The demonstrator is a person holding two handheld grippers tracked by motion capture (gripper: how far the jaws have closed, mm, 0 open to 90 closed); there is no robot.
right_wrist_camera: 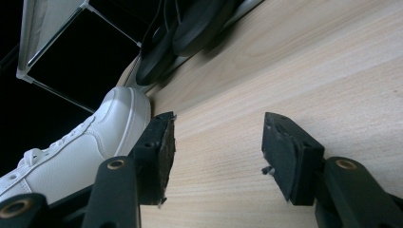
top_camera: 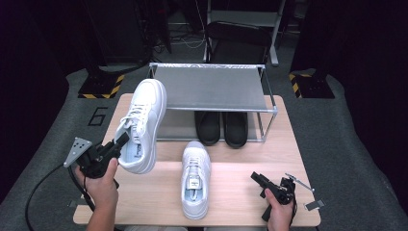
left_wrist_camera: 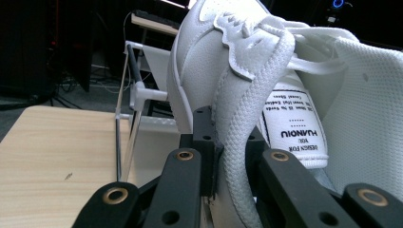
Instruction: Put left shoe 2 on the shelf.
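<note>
Your left gripper [top_camera: 120,143] was clamped on the collar of the white sneaker [top_camera: 142,122], held off the table [top_camera: 240,192] at centre left of the high view, toe toward the shoe rack [top_camera: 211,86]. Your right gripper [top_camera: 257,179] sat lower right, jaws apart, holding nothing. Second white sneaker [top_camera: 195,180] lay bottom centre

- Rack [top_camera: 211,86] top shelf bare, open from above.
- Under shelf: black shoes [top_camera: 222,127] fill right half; left half free.
- White shoe [top_camera: 195,179] blocks table [top_camera: 240,192] centre.
- Bare table between that shoe and right gripper [top_camera: 257,179].
- Lifted shoe [top_camera: 142,122] hangs by rack's left post [left_wrist_camera: 128,114].
</note>
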